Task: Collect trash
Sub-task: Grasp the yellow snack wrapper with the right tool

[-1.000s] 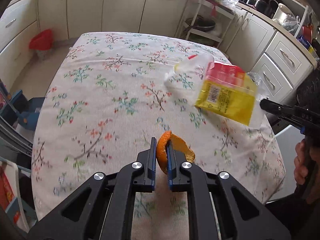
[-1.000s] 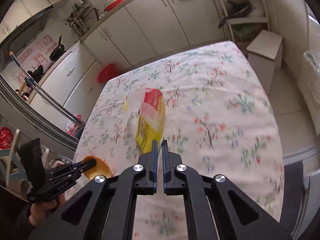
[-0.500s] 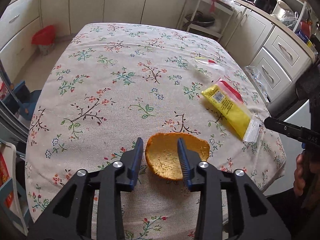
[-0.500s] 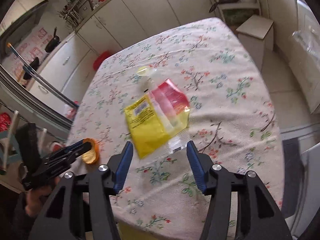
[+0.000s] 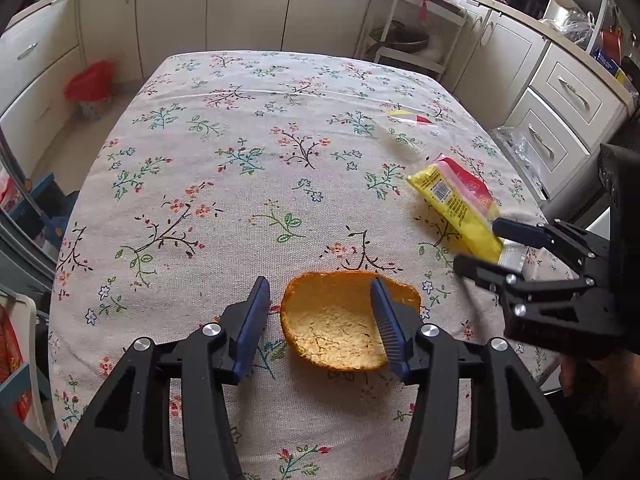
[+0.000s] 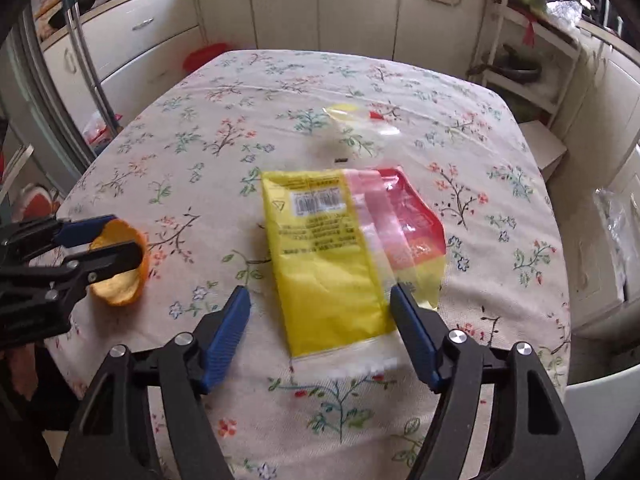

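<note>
The orange peel [image 5: 340, 324] lies inner side up on the table [image 5: 240, 160], close to the near edge and about midway along it. My left gripper [image 5: 320, 320] straddles the peel. Its jaws have just been opening; the left pad stands clear of the peel, and the right pad overlaps the peel's right side in the picture, so I cannot tell whether it touches. I read this gripper as released.

The yellow-and-red wrapper [image 6: 344, 252] lies flat near the table's right near corner, barcode side up, its clear sealed end toward the near edge. My right gripper [image 6: 320, 320] sits over that end, one finger on either side of the wrapper. Its jaws have just been opening and the pads do not press on the wrapper. The right wrist view is motion-blurred here.

A clear film scrap [image 6: 360, 124] with yellow and red marks lies farther in, beyond the wrapper, toward the table's right edge.

Cream cabinets [image 5: 200, 8] stand beyond the far edge, with a red bin [image 5: 90, 88] on the floor off the far left corner.
</note>
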